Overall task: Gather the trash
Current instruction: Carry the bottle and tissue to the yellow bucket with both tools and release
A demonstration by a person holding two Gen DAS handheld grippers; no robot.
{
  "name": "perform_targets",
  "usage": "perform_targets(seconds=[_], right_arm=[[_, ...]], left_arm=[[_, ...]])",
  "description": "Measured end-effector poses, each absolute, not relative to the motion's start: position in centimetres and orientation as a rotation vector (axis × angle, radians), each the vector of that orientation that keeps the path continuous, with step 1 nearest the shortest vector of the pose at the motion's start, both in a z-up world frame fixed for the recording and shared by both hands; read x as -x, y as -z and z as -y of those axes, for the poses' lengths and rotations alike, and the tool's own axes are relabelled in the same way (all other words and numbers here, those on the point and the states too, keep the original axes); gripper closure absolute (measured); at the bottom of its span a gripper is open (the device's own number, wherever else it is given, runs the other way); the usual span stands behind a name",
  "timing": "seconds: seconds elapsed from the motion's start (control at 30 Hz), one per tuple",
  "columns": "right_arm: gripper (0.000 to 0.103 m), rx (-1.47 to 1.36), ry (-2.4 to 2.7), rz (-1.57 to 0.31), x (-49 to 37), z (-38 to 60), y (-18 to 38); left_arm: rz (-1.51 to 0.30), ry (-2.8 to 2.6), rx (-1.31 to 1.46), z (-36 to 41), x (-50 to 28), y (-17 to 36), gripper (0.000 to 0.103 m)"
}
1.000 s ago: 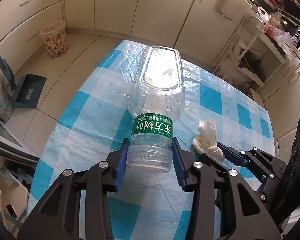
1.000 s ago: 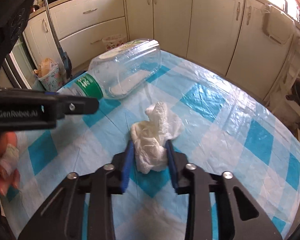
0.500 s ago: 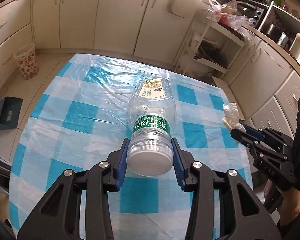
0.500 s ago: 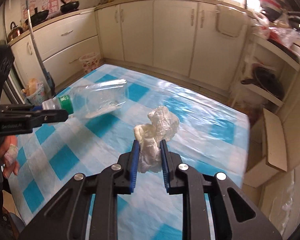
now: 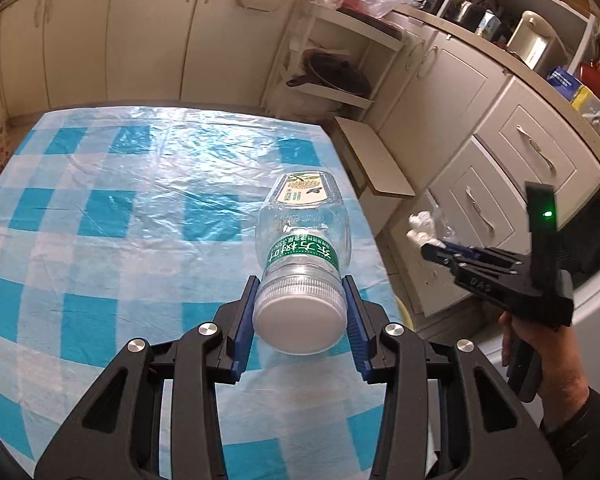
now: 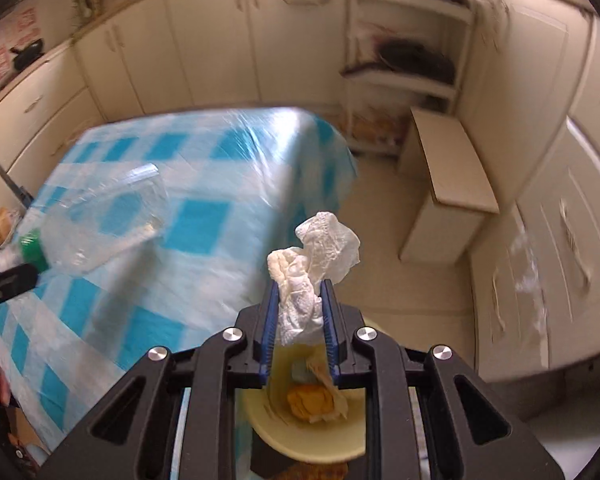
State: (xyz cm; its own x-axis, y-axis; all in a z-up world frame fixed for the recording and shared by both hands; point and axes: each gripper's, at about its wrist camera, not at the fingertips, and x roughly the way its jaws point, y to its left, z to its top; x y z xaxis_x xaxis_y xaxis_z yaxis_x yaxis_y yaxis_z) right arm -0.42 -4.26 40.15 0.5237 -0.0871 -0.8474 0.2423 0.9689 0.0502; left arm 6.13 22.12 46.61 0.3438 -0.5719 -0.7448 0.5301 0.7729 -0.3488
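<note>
Over the worktop edge: we see both hand-held grippers carrying trash, clear of the cloth.
Left hand-held gripper [image 5: 300, 316]: clenched on the clear plastic bottle [image 5: 303, 236] at its ribbed neck, blue pads either side just behind the white cap [image 5: 300, 326].
Bottle: transparent, squarish, thin-walled body with a green label band; it points away from us, over the worktop's right side.
Right hand-held gripper [image 6: 300, 320]: clamped on a crumpled white paper wad [image 6: 312, 264], which we see bunched between the blue ribbed pads and flaring above them.
Paper wad: soft, creased and embossed; held past the worktop edge, above the floor.
Bin [image 6: 312, 436]: round, pale yellow rim, directly below the right jaws in our right wrist view; orange and tan scraps lie inside.
Worktop [image 5: 119, 220]: covered by a glossy, wrinkled plastic cloth in blue and white checks.
Room: a kitchen with cream cabinets [image 5: 147, 28], drawers with metal handles, an open shelf holding a dark pan [image 5: 332, 76], and pale floor tiles.
Person: a hand [image 5: 540, 364] in a dark sleeve grips the right tool's handle.
</note>
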Motion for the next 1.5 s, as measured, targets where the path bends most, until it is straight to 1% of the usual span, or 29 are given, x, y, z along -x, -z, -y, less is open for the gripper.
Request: perform_targets(seconds=[0.03,0.07,0.1,0.13,0.17,0.23,0.27,0.43,0.53,0.7,0.8,1.03,1.13,1.3,1.33,1.43,1.5], right_arm=[[0.081,-0.197,0.193,-1.046,0.5,4.7,-39.0],[0.078,-0.217,0.183,-1.095,0.7,5.0,-38.0],[0.072,-0.234,0.169,-1.169,0.6,5.1,-36.5],[0.058,-0.233,0.178,-1.196,0.7,5.3,-35.8],[0.052,-0.234,0.194,-1.206,0.9,5.4,-35.3],[0.052,-0.265,0.214,-1.200,1.2,6.1,-35.3],[0.049,-0.276,0.229,-1.182,1.5,6.5,-35.8],[0.046,-0.331,0.310,-1.050,3.4,9.0,-39.4],[0.040,-0.348,0.345,-0.967,4.5,10.1,-41.7],[0.038,-0.379,0.368,-0.830,6.0,11.8,-45.2],[0.037,-0.397,0.363,-0.766,6.6,12.4,-46.7],[0.036,-0.410,0.346,-0.726,6.9,12.8,-47.9],[0.034,-0.411,0.346,-0.724,7.0,12.9,-47.9],[0.030,-0.400,0.343,-0.697,7.2,12.7,-48.5],[0.028,-0.394,0.342,-0.688,7.2,12.5,-48.6],[0.021,-0.370,0.339,-0.652,7.4,11.8,-49.0],[0.020,-0.342,0.334,-0.629,7.7,10.9,-49.5]], left_arm=[[-0.983,0.731,0.048,-21.3,-5.5,-46.9,0.065],[-0.980,0.743,0.050,-20.7,-5.1,-47.2,0.065],[-0.980,0.756,0.055,-20.1,-4.8,-47.5,0.065],[-0.981,0.768,0.062,-19.6,-4.6,-47.8,0.065],[-0.982,0.776,0.069,-19.3,-4.4,-48.0,0.065],[-0.978,0.791,0.075,-18.2,-4.0,-48.5,0.065],[-0.975,0.798,0.072,-17.6,-3.8,-48.7,0.065],[-0.983,0.833,0.057,-14.8,-2.8,-48.8,0.065],[-0.996,0.854,0.034,-13.0,-2.0,-48.2,0.065],[-1.032,0.875,-0.032,-9.8,-0.9,-46.4,0.065],[-1.078,0.863,-0.077,-7.6,-0.6,-44.2,0.065],[-1.137,0.848,-0.119,-4.9,0.2,-41.7,0.064],[-1.135,0.843,-0.139,-4.2,0.6,-41.6,0.063],[-1.115,0.834,-0.156,-4.3,1.2,-42.3,0.056],[-1.103,0.830,-0.167,-4.6,1.4,-42.7,0.055],[-1.053,0.810,-0.213,-5.8,2.1,-44.1,0.049],[-0.991,0.782,-0.252,-7.1,2.7,-45.3,0.043]])
